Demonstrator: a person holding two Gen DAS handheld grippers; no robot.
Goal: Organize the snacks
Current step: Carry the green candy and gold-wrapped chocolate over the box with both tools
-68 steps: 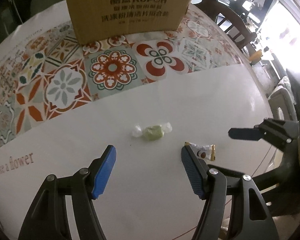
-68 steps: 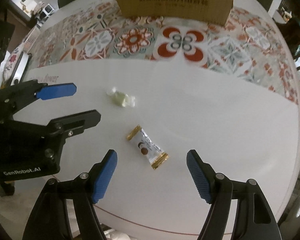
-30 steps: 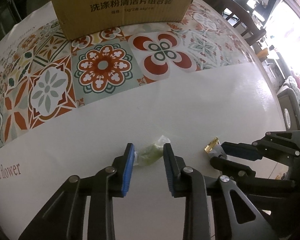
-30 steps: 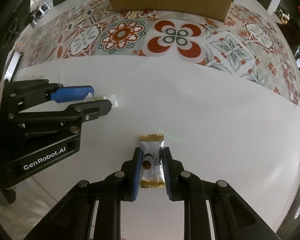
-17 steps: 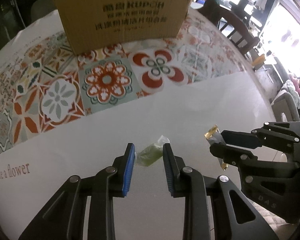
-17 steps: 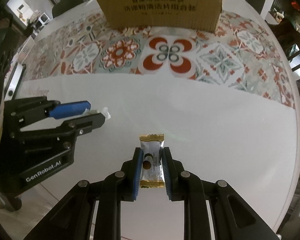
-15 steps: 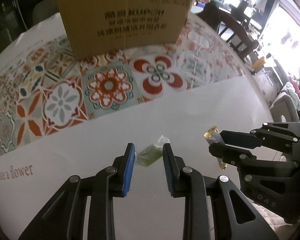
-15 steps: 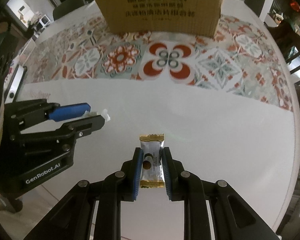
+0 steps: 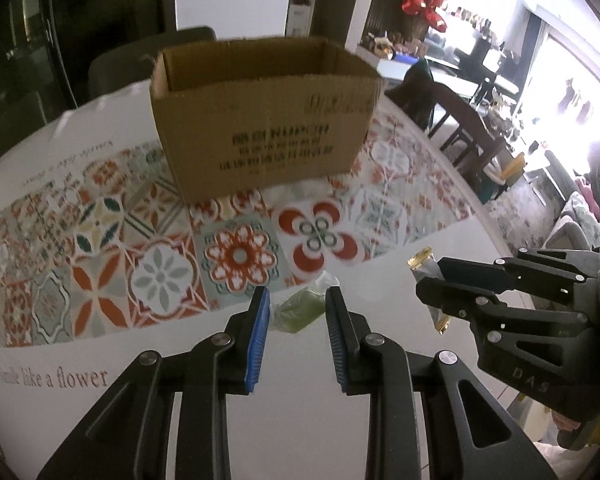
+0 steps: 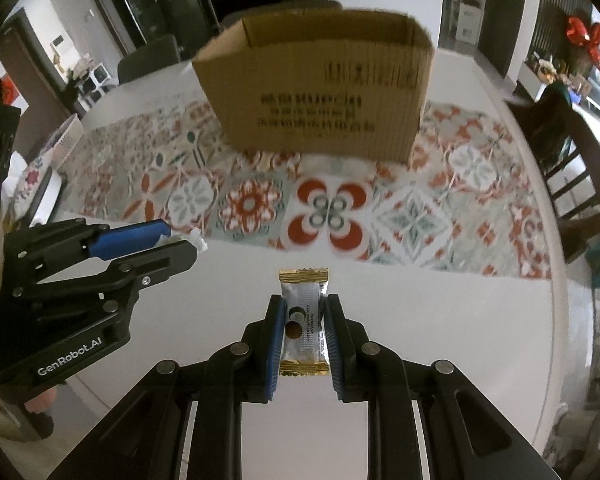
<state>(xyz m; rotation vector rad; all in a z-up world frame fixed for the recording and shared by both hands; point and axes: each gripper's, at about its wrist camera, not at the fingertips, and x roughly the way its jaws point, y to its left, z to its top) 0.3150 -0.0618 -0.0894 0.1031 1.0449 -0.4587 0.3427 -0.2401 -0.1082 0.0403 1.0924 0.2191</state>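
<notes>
1. Both grippers have risen since half a second ago: the cardboard box [image 9: 260, 120] now shows its open top and inner walls, where before only its printed front was seen, and the table [image 9: 300, 420] lies further below.
2. Both snacks have come up with the grippers, held the same way as before.
3. Left gripper [image 9: 294, 314]: blue pads closed on a green candy [image 9: 302, 310] in a clear twist wrapper. One twisted end sticks out past the fingertips.
4. Right gripper [image 10: 303, 330]: jaws pressed together on a silver snack packet [image 10: 304, 316] with gold crimped ends. Packet stands lengthwise between the fingers; one gold end pokes out past the tips, the other sits back toward the gripper body.
5. Grippers ride side by side. Right wrist view shows the left gripper [image 10: 172, 240] off to its left, a white scrap of wrapper at its tip. Left wrist view shows the right gripper [image 9: 432, 280] off to its right, the packet's gold ends peeking out above and below the fingers.
6. Box stands ahead of both grippers on the patterned tile runner [image 10: 332, 216], well apart from them. Print on its front is blurred.
7. Dark wooden chair [image 10: 572, 152] at the table's right edge.
8. White tabletop under both grippers; the words "like a flower" [image 9: 64, 378] are printed near the left edge.
</notes>
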